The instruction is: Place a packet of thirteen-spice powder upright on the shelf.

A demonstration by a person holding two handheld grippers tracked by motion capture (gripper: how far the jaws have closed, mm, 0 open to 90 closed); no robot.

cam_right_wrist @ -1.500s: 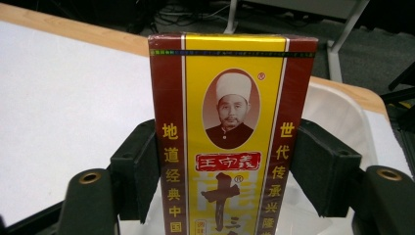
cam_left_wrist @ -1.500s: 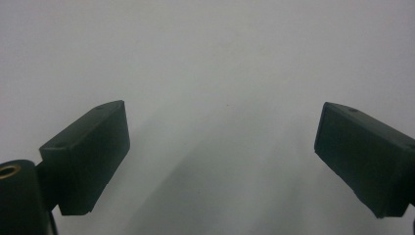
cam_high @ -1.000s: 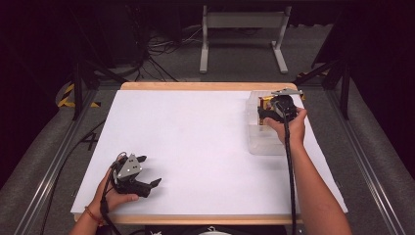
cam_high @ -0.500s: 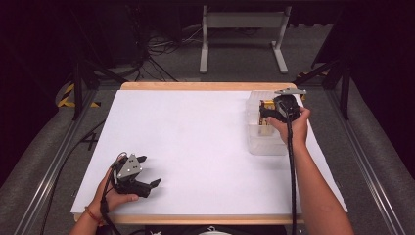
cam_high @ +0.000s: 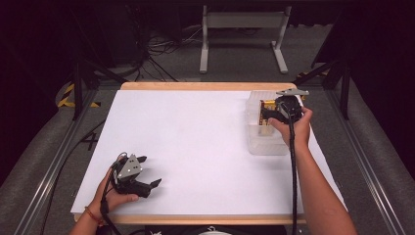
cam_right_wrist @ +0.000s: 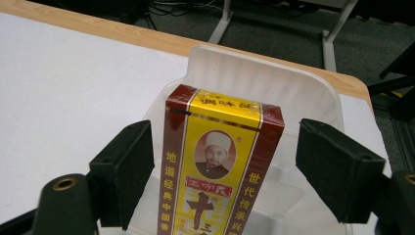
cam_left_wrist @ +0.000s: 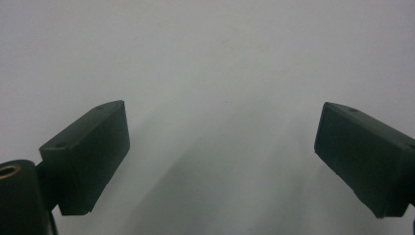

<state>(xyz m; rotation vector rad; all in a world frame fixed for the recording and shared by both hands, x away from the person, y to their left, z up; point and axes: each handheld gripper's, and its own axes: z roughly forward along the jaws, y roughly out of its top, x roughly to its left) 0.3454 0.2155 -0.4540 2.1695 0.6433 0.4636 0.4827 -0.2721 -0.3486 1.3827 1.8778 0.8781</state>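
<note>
A tall yellow and dark red box (cam_right_wrist: pixel 222 161) with a portrait and printed characters stands upright in a clear plastic container (cam_right_wrist: pixel 264 78) at the table's far right. My right gripper (cam_right_wrist: pixel 227 139) straddles the box. Its jaws have just been opening, and there is a gap between each pad and the box's sides. From above, the right gripper (cam_high: pixel 267 114) reaches over the container (cam_high: pixel 266 146) with the box (cam_high: pixel 266 130) under it. My left gripper (cam_high: pixel 150 170) rests on the white table near the front left corner, open, and nothing lies between its fingers (cam_left_wrist: pixel 93 147).
The white tabletop (cam_high: pixel 195 142) has a wooden edge (cam_high: pixel 186 86) at the back. Beyond it are a grey metal stand (cam_high: pixel 242 22) and cables on a dark floor. Metal rails run along both sides of the table.
The right gripper's jaws have spread apart from the box, which stays standing in the container. The left gripper has not moved.
</note>
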